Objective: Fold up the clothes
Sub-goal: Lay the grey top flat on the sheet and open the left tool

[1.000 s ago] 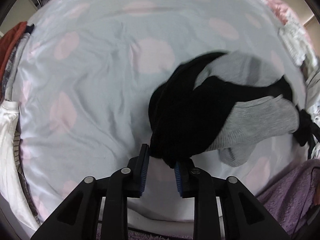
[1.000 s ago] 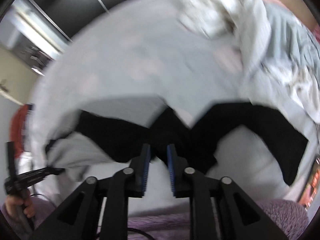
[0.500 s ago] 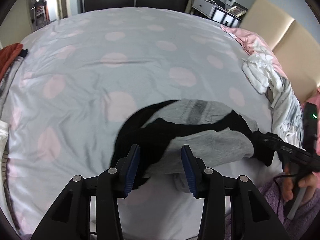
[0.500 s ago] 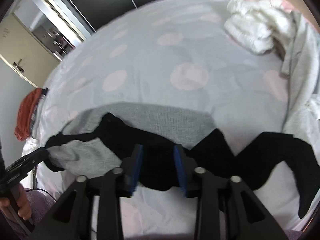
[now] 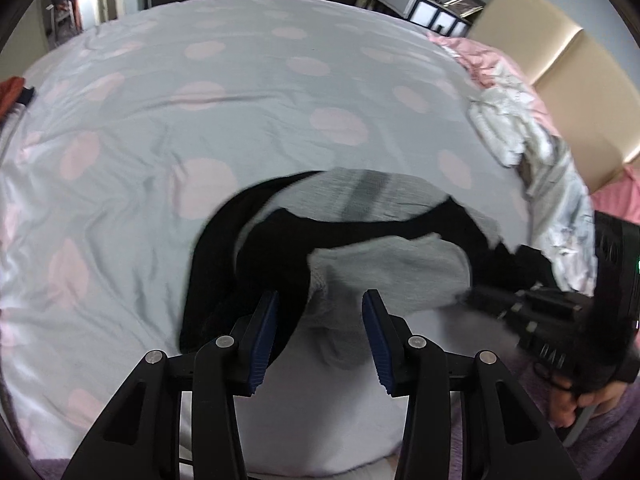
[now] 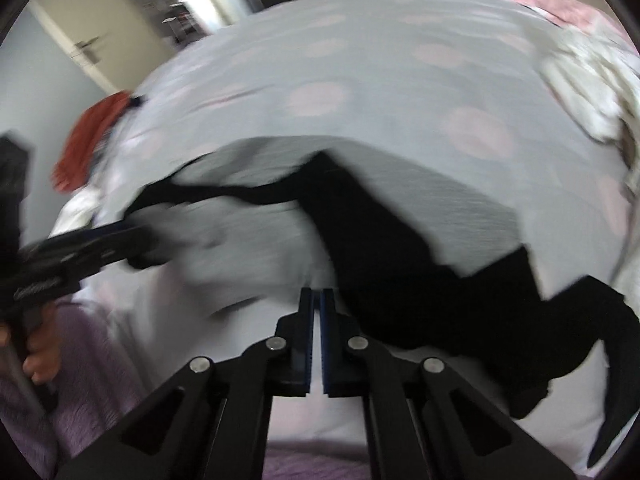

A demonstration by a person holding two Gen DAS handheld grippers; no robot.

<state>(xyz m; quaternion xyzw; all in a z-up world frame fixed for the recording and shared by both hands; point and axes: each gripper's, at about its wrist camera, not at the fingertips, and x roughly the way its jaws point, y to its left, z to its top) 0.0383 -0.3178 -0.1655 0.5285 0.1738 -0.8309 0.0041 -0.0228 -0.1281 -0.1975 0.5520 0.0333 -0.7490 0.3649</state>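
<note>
1. Bed (image 5: 248,92) with a grey duvet cover dotted pink fills both views; it carries everything.
2. Pile of unfolded laundry (image 5: 516,132), white and pale, along the bed's right side; an orange-red garment (image 6: 86,142) sits at the far left edge.
3. Grey-and-black garment (image 5: 384,264) lies crumpled near the front edge of the bed, roughly centred, grey panels and black panels twisted over each other; a black sleeve or leg (image 6: 560,320) trails off to the right. Not flat, no fold made yet.
4. Left hand-held gripper (image 5: 320,320): jaws apart, hovering over the garment's near grey edge, cloth below the gap but the pads are not pinching it.
5. Right hand-held gripper (image 6: 316,308): jaws together, nothing visible between the pads, sitting just at the garment's near edge where grey meets black; the view is blurred.
6. Step, as judged: spreading and straightening the garment before the first fold, early in the task.
7. Next move likely calls for each gripper to take a near edge or corner and pull apart to flatten the twisted black part, then lay the trailing sleeve straight.
</note>
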